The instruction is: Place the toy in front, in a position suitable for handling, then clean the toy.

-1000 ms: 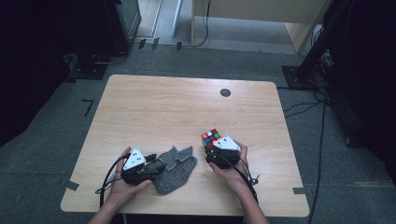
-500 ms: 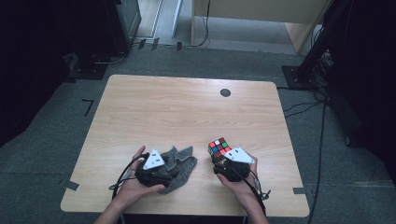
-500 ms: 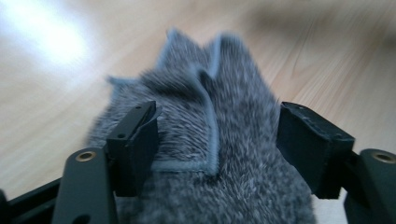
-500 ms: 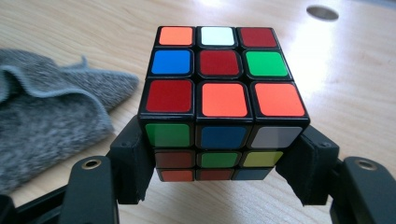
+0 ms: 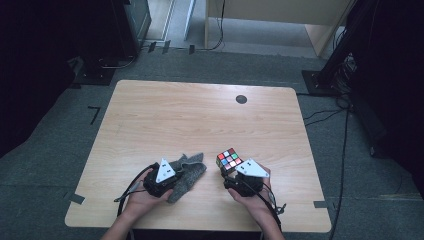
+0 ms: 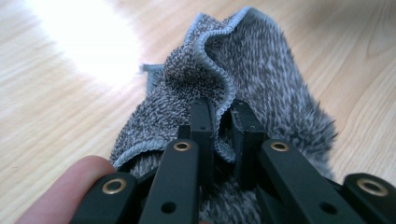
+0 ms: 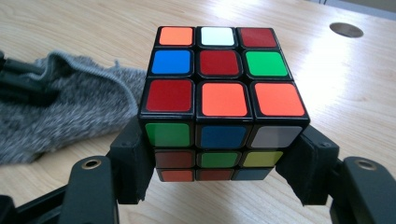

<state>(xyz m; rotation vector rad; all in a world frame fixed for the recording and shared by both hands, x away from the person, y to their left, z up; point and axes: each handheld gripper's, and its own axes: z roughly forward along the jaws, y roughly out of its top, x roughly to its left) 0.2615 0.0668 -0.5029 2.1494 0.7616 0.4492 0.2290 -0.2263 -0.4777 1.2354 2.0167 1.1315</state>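
The left gripper point(image 6: 223, 123) has just closed its jaws on a raised fold of the grey cloth point(image 6: 261, 70) (it lies directly ahead). The right gripper point(image 7: 224, 158) clamps the puzzle cube point(image 7: 222, 98) between its pads.

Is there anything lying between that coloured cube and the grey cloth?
No. The cube, clamped in the right hand-held gripper, and the cloth, pinched by the left hand-held gripper, have bare table between them.
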